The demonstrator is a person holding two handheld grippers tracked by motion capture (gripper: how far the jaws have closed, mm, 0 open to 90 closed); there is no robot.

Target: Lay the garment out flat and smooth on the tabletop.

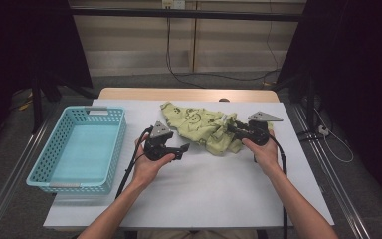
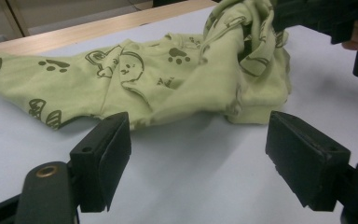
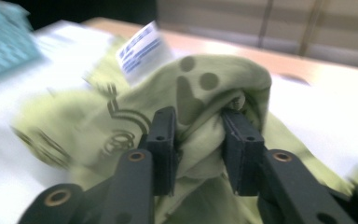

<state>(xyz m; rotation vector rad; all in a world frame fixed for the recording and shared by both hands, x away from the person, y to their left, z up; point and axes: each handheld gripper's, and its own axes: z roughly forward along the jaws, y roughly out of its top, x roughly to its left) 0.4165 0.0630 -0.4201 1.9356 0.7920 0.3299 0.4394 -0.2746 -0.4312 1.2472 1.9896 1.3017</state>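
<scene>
A light green baby garment (image 1: 199,127) with dark printed animals lies crumpled on the white table cover, at the middle back. My right gripper (image 1: 230,128) is shut on a bunched fold of the garment (image 3: 200,88) at its right side, and the cloth fills the gap between the jaws of the right gripper (image 3: 198,135). A white care label (image 3: 142,49) sticks up from the fold. My left gripper (image 1: 184,148) stands open just in front of the garment's left half. In the left gripper view the garment (image 2: 168,88) lies beyond the left gripper (image 2: 198,140), with bare table between its jaws.
A turquoise plastic basket (image 1: 42,164) stands at the left side of the table. The white cover (image 1: 204,189) spreads wide in front of the garment. The wooden table edge (image 1: 189,93) runs along the back, with dark stands and cables beyond it.
</scene>
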